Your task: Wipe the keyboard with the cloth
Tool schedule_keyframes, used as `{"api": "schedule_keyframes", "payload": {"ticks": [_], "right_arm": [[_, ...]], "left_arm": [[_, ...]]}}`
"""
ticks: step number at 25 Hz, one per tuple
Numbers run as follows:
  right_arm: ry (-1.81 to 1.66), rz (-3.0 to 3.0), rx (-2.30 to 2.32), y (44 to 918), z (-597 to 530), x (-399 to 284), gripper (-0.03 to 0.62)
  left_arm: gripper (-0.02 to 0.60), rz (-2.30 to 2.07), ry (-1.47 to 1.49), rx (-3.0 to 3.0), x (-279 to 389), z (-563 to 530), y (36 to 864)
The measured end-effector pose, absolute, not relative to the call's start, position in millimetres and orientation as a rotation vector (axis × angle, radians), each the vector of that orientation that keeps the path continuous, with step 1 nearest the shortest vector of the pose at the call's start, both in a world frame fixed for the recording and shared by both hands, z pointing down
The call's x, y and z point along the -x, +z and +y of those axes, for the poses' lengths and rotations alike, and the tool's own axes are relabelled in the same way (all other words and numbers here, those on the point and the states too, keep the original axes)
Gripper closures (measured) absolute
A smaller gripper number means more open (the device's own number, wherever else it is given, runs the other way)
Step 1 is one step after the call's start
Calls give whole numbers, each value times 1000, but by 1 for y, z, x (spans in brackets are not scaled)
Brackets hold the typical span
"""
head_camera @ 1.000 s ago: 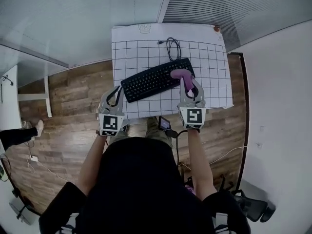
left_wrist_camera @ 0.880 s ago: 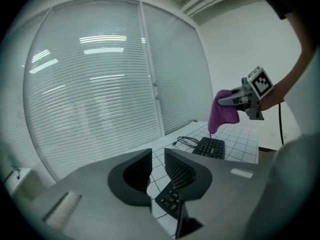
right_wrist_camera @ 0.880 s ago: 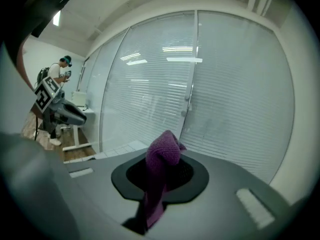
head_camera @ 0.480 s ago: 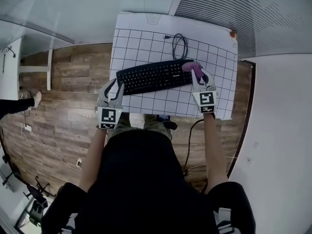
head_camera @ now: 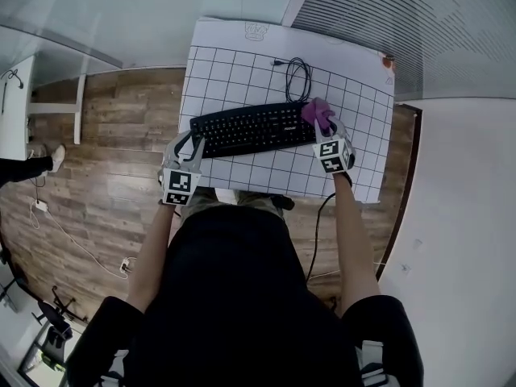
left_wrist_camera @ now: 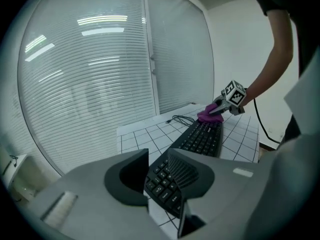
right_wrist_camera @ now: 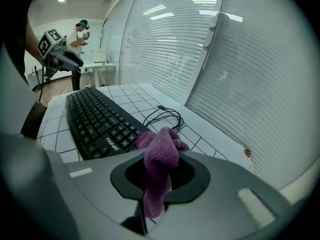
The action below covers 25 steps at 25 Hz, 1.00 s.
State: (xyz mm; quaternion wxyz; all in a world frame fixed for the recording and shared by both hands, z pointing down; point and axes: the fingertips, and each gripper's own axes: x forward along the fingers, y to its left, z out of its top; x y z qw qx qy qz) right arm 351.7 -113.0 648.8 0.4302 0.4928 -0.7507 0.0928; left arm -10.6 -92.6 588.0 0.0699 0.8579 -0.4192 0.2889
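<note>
Firstly, right gripper (head_camera: pixel 325 130): we see its jaws clamped on the purple cloth (right_wrist_camera: pixel 161 151) — a bunched wad stands above them and a tail hangs below.
Then, left gripper (left_wrist_camera: pixel 159 175): its jaws are a little apart and have just been opening. Nothing is pinched, and only the near end of the keyboard (left_wrist_camera: pixel 202 136) shows through the gap.
Keyboard: black, lying aslant on the gridded mat (head_camera: pixel 234 75). The cloth is at its right end and the left gripper at its left end.
Hard to tell: whether the cloth presses on the keys or hangs just over them — we cannot settle it from any view.
Cut off: the left jaws cover part of the keyboard's left end in that gripper's view. The cloth and right gripper cover its right end from the head view.
Around: a looped cable (head_camera: pixel 297 77) on the mat beyond the keyboard, slatted blinds (right_wrist_camera: pixel 210 49) behind, a person (right_wrist_camera: pixel 78 34) far across the room, and a wooden floor (head_camera: pixel 113 192).
</note>
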Motion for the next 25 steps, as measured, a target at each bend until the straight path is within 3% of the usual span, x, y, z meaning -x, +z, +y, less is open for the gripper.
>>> {"api": "schedule_keyframes", "payload": {"ticks": [5,9,13,14,15,25], "right_arm": [[309,-1920,-1211,666,-123,-349,462],[408,-1942,-1259,673,-133,-351,444],[427,-1950,-1282,674,-142,-351,454],[398,-1949,-1279,669,-143,-350,477],[367,-1954,-1293,660,-144,-351,543],[1,-1861,-1547,531,-148,-420,553]], "left_arm": [[480,-1230,944,-2511,20,-75,620],[427,-1198,973,-2460,26,-64,644],[397,-1166,983,-2402,32,-55,661],[397,-1171,974,-2387,33,-55,662],[397,-1180,962,-2375,34,-56,661],[407,-1182,938,-2391,36,-65,657]]}}
